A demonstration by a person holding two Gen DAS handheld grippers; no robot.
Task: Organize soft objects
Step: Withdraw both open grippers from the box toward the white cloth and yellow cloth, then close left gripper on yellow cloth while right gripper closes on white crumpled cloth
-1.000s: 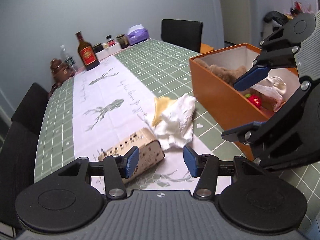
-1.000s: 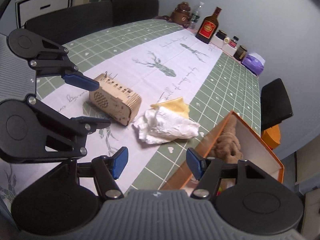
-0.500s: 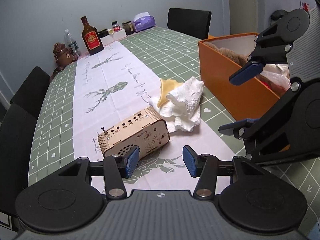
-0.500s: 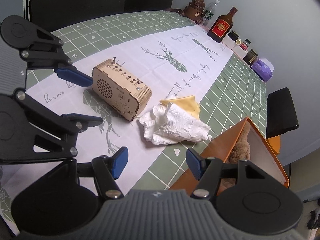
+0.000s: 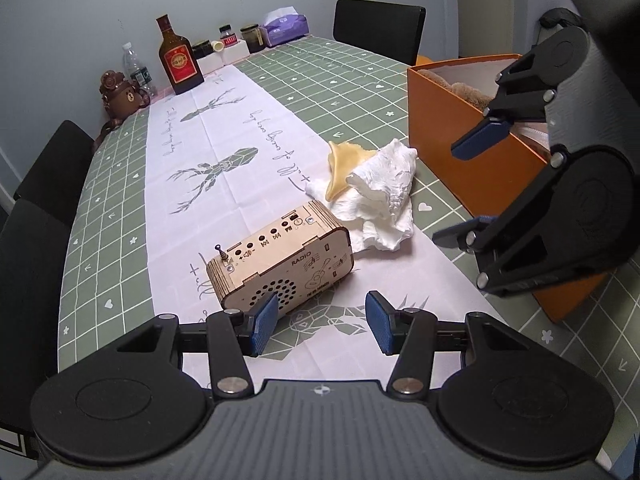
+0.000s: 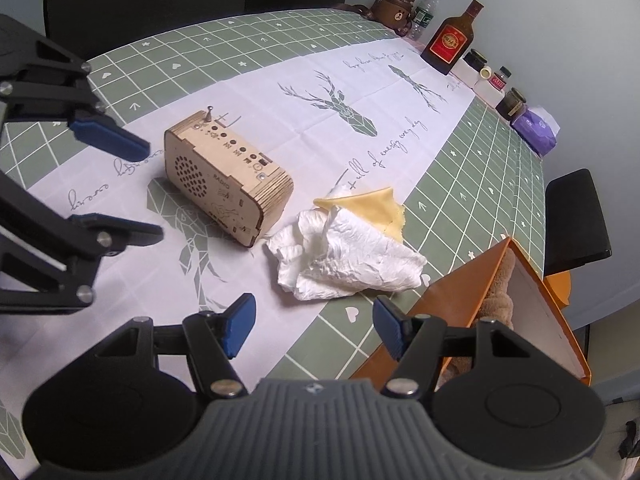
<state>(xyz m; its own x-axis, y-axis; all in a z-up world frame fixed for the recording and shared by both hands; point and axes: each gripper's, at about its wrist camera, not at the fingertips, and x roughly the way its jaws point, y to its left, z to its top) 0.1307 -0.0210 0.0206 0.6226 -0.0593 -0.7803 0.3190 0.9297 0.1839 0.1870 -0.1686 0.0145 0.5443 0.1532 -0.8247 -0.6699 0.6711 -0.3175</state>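
Note:
A crumpled white cloth (image 5: 380, 196) (image 6: 344, 256) lies on the table with a yellow cloth (image 5: 340, 166) (image 6: 370, 208) tucked under its far side. To its right stands an orange box (image 5: 460, 128) (image 6: 448, 300) holding a brown plush toy (image 5: 468, 92) (image 6: 500, 288). My left gripper (image 5: 320, 322) is open and empty, hovering in front of the wooden radio. My right gripper (image 6: 314, 326) is open and empty too, just short of the white cloth, beside the box. Each gripper shows in the other's view, the right gripper (image 5: 472, 188) and the left gripper (image 6: 116, 186).
A wooden radio (image 5: 280, 260) (image 6: 228, 184) sits left of the cloths on the white runner. At the table's far end stand a liquor bottle (image 5: 178, 60), a water bottle (image 5: 134, 68), a bear figure (image 5: 120, 94), jars and a purple tissue pack (image 5: 284, 26). Black chairs surround the table.
Both grippers have drawn back from the cloths and dropped a little; the radio and cloths now sit farther ahead in both views. Nothing was grasped.

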